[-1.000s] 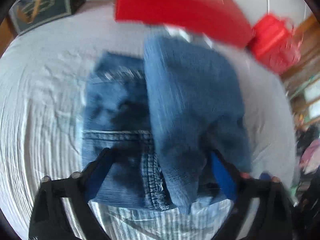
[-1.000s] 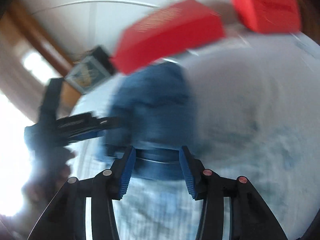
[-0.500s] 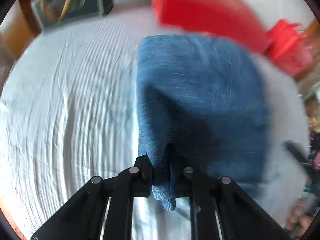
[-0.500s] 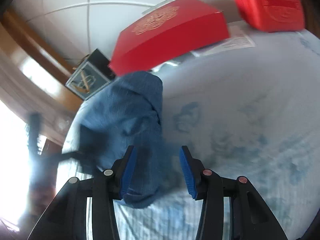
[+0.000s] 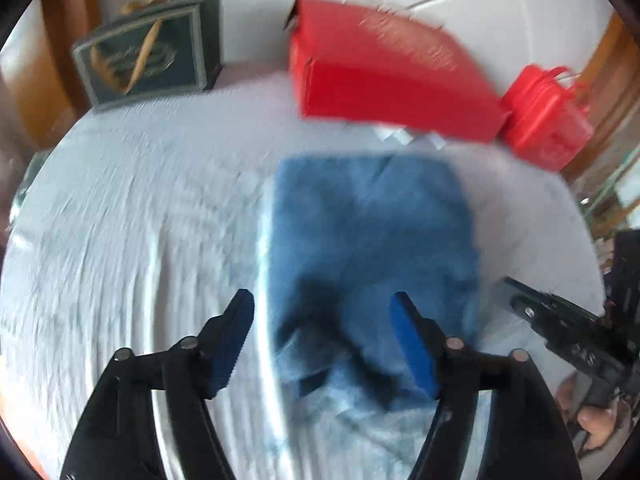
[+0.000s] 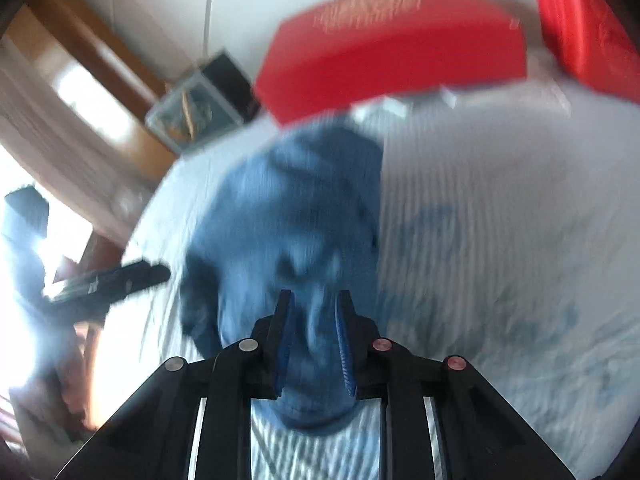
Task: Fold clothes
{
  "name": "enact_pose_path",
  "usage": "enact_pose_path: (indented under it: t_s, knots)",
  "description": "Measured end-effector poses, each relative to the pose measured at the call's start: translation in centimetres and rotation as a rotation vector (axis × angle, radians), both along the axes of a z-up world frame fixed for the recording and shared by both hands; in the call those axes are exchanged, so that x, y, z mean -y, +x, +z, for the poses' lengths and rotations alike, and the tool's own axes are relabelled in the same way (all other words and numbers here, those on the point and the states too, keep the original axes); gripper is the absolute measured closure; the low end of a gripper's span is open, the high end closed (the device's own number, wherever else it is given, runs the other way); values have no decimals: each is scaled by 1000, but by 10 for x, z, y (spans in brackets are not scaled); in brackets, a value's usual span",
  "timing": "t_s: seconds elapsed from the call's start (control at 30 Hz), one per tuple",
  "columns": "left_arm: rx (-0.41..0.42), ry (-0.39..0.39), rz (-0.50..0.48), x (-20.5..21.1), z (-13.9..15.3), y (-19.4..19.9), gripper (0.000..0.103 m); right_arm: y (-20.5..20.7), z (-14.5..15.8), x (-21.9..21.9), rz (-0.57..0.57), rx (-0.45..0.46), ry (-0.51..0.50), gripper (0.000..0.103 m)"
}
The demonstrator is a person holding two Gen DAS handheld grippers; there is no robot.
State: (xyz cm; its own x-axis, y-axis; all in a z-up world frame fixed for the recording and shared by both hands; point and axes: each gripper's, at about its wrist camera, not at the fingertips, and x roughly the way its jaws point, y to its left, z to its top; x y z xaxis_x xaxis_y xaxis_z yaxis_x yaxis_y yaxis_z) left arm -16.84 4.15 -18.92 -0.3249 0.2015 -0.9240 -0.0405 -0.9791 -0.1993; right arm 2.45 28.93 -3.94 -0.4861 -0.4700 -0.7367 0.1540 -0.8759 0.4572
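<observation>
Folded blue jeans [image 5: 372,240] lie on a white striped sheet [image 5: 132,240]. My left gripper [image 5: 324,320] is open, its blue pads straddling the near edge of the jeans just above the cloth. In the right wrist view the jeans [image 6: 288,220] fill the middle. My right gripper [image 6: 314,320] has its pads close together with denim between them, so it is shut on the near edge of the jeans. The right gripper also shows at the right edge of the left wrist view [image 5: 560,320].
A red box [image 5: 384,80] and a red plastic container [image 5: 544,120] stand at the far edge of the bed. A dark framed box [image 5: 148,52] leans at the far left. Wooden furniture lies beyond both sides.
My left gripper let go of the jeans and opened wide. My right gripper closed from open onto the near edge of the jeans. The jeans settled flat in a folded rectangle.
</observation>
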Motion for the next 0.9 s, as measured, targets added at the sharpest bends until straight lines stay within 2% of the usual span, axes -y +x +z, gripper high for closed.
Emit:
enact_pose_path:
  t_s: [0.1, 0.17, 0.2, 0.3, 0.37, 0.43, 0.47, 0.57, 0.6, 0.63, 0.7, 0.73, 0.83, 0.9]
  knots:
    - [9, -1, 3, -3, -9, -18, 33, -30, 11, -8, -27, -16, 8, 76]
    - [15, -1, 4, -5, -15, -31, 42, -56, 11, -6, -3, 6, 5, 79]
    - [17, -1, 5, -6, -18, -37, 53, -70, 7, 0, 21, 21, -4, 84]
    - [26, -2, 8, -9, -27, -55, 53, -109, -13, 16, 40, 72, 40, 87]
    - [32, -2, 9, -11, -33, -67, 50, -128, -38, 20, 6, 130, 100, 87]
    - [12, -32, -3, -13, -33, -67, 45, -129, -41, 21, 2, 134, 91, 87]
    - [3, -47, -13, -14, -31, -66, 45, -129, -43, 21, 1, 135, 87, 87]
    - [-14, -14, -6, -4, -16, -50, 43, -107, -26, 17, -8, 94, 92, 84]
    - [-28, 2, -5, -1, -8, -41, 42, -95, -18, 13, -21, 68, 76, 79]
    - [-42, 19, -3, 3, 0, -32, 36, -81, -10, 9, -33, 37, 59, 74]
    - [-83, 37, -25, 1, 11, -11, 22, -58, 0, 6, -46, -7, 44, 73]
    - [-104, 46, -37, 0, 16, 0, 21, -46, 5, 6, -51, -22, 41, 73]
    - [-80, 12, -76, -12, 3, 14, 21, -22, 0, 11, -50, -10, 41, 73]
    - [-62, -12, -103, -20, -7, 22, 23, -16, -14, 18, -43, 50, 48, 73]
